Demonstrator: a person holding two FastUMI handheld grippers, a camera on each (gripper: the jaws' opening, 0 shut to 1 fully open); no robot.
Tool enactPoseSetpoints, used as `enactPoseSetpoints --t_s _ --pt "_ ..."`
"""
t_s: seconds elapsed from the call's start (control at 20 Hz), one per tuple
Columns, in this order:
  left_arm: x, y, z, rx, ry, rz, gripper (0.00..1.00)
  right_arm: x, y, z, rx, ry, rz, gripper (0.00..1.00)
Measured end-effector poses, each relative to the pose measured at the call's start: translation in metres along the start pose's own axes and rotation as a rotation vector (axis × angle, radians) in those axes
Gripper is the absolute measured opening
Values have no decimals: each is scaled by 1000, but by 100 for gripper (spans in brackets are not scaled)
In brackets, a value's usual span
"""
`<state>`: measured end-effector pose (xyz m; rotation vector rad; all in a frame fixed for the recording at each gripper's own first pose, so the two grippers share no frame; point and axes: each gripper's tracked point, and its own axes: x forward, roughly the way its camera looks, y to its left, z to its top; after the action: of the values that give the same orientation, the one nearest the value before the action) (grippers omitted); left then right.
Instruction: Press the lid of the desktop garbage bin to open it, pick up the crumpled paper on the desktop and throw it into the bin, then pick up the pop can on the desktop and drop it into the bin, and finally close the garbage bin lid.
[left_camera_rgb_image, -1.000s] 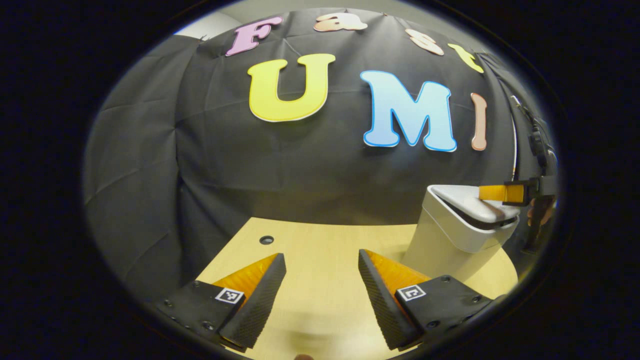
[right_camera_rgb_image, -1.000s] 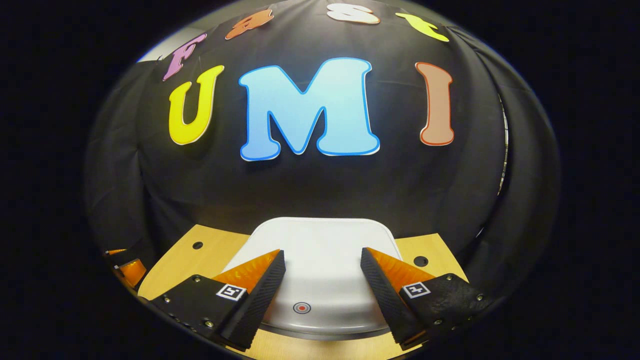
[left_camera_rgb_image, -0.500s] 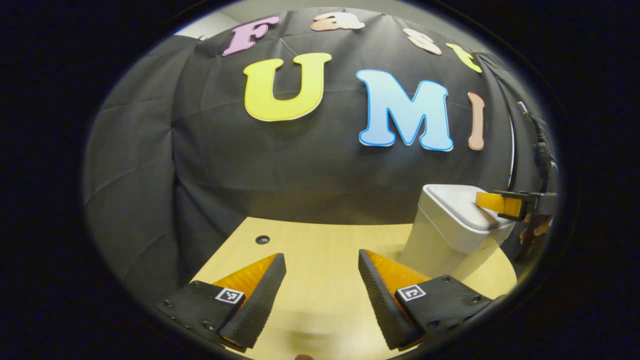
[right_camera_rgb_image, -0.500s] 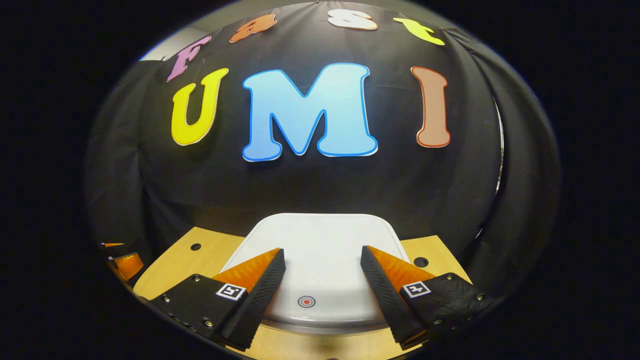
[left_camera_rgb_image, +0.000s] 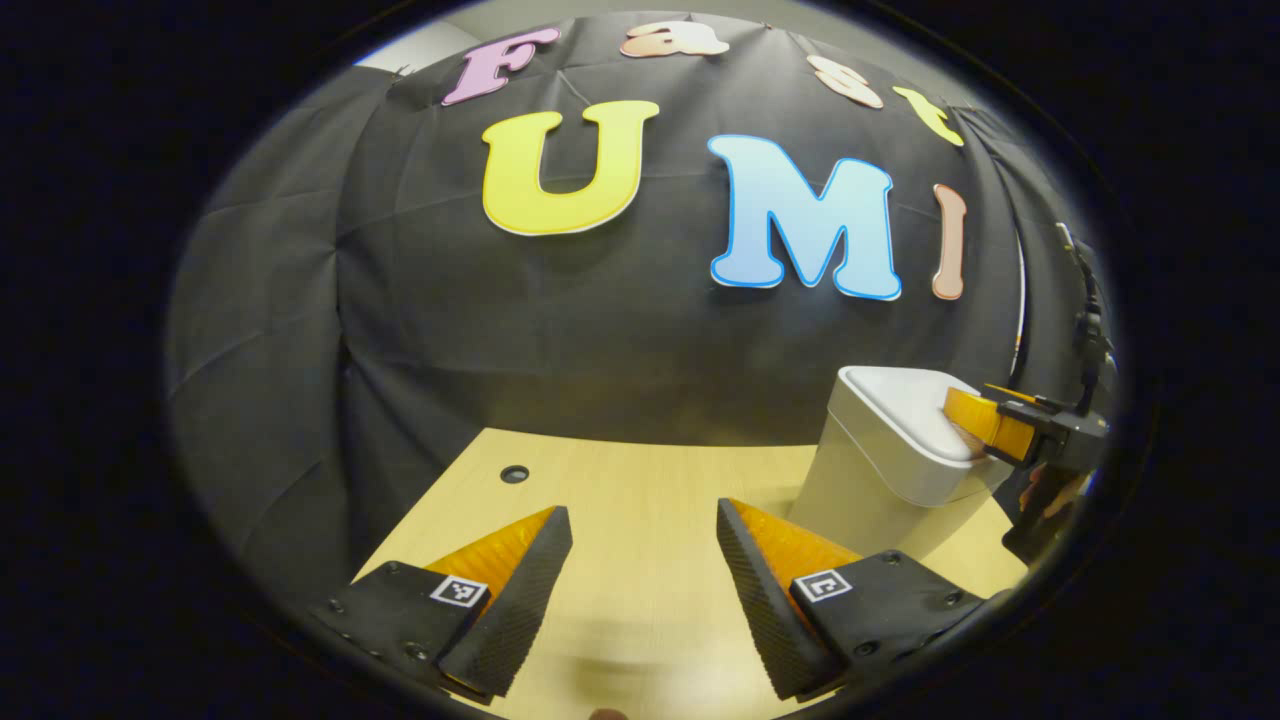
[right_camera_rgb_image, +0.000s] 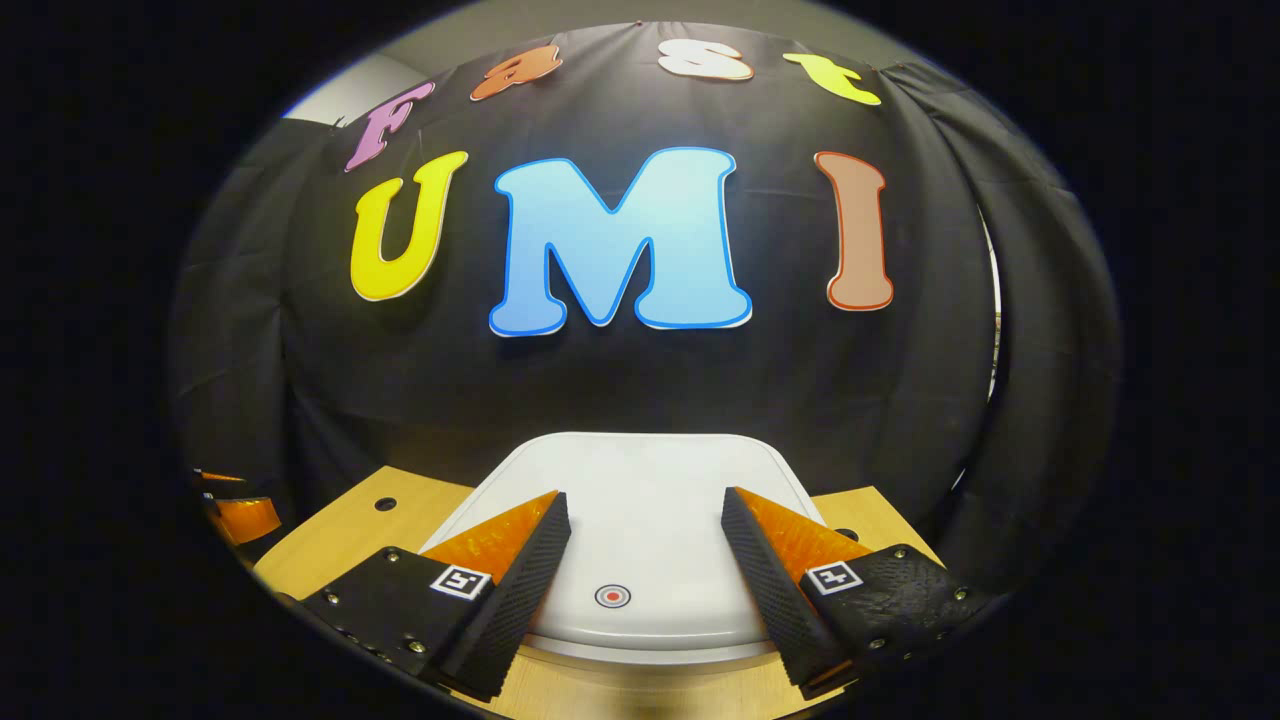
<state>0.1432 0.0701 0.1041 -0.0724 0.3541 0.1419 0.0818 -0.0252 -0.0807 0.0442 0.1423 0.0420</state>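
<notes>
The bin (right_camera_rgb_image: 640, 520) is seen standing on the wooden counter (left_camera_rgb_image: 620, 500) close to the black cloth wall (left_camera_rgb_image: 600, 340), with its white lid (right_camera_rgb_image: 650, 500) lying flat and closed. In the right gripper view, the right hand-held gripper (right_camera_rgb_image: 645, 545) is held spread just above the lid's near edge, nothing between its fingers; a small red ring mark (right_camera_rgb_image: 612, 596) is seen on the lid between them. Strips of bare counter are left on either side of the bin, each with a round hole (right_camera_rgb_image: 385, 504).

In the left gripper view, the left hand-held gripper (left_camera_rgb_image: 645, 560) is held spread over open counter, nothing between its fingers, well apart from the bin (left_camera_rgb_image: 880, 470) at the right. A stretch of bare wood is seen from its fingers back to the wall, broken by one hole (left_camera_rgb_image: 514, 473). The right hand-held gripper (left_camera_rgb_image: 985, 420) is seen at the lid's (left_camera_rgb_image: 900, 405) far-right edge, a hand (left_camera_rgb_image: 1050, 490) below it; whether it touches the lid cannot be told.
</notes>
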Motion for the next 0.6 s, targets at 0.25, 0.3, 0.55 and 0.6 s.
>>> enactPoseSetpoints --t_s 0.25,0.3,0.55,0.6 --pt "0 -2 1 4 -4 -3 96 0 -1 2 -11 -29 -2 99" --pt "-1 -1 1 3 -5 0 96 0 -1 3 -2 -38 -3 99" --pt "-3 4 3 0 -12 12 95 0 0 7 20 -64 -13 98" --pt "-4 5 5 1 -17 15 95 -1 -1 6 15 -69 -13 98"
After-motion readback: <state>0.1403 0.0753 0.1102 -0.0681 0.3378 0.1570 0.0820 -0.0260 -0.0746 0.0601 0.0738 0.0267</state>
